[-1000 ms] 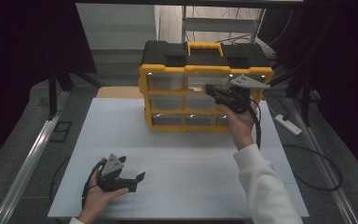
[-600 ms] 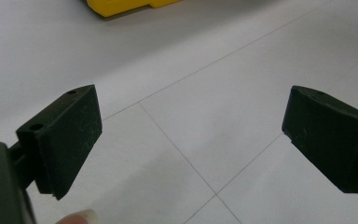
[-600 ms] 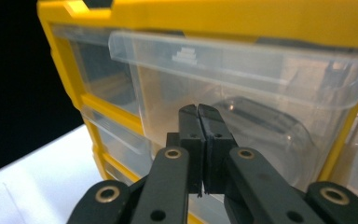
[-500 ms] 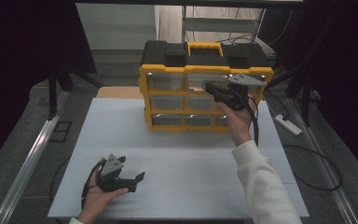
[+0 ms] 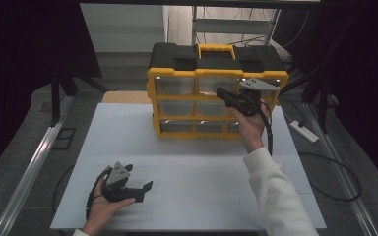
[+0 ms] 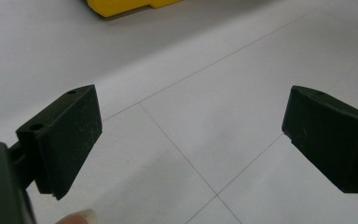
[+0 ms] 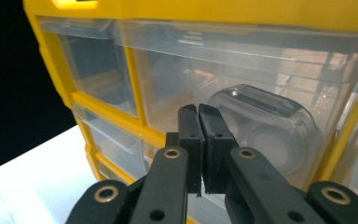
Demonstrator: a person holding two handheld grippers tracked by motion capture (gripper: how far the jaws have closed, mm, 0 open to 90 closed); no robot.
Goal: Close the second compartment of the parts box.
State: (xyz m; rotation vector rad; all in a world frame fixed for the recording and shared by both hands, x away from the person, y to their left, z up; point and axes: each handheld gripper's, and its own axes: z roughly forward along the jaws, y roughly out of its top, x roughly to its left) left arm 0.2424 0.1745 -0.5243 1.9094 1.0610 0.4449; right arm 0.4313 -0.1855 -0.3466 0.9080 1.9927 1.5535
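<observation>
A yellow and black drawer organiser [image 5: 177, 93] stands at the back of the white table [image 5: 187, 162]. My right gripper [image 5: 220, 92] is held up at its top row, jaws shut with nothing between them. In the right gripper view the gripper [image 7: 199, 116] has its tips close to the clear front of a top drawer [image 7: 242, 70], which holds a clear plastic case [image 7: 270, 121]. Whether the tips touch the drawer I cannot tell. My left gripper [image 5: 139, 178] rests low on the table's near left, open and empty. In its own view the left gripper [image 6: 191, 140] has its jaws wide over bare tabletop.
The organiser has three rows of clear drawers [image 5: 174, 107] and a yellow carry handle [image 5: 215, 49] on top. A white power strip [image 5: 304, 131] lies on the floor at the right. Dark curtains flank the table, and a corner of the organiser [image 6: 121, 5] shows beyond the left jaws.
The right gripper has edged slightly along the organiser's top row, jaws staying shut. The left hand and its gripper have not moved.
</observation>
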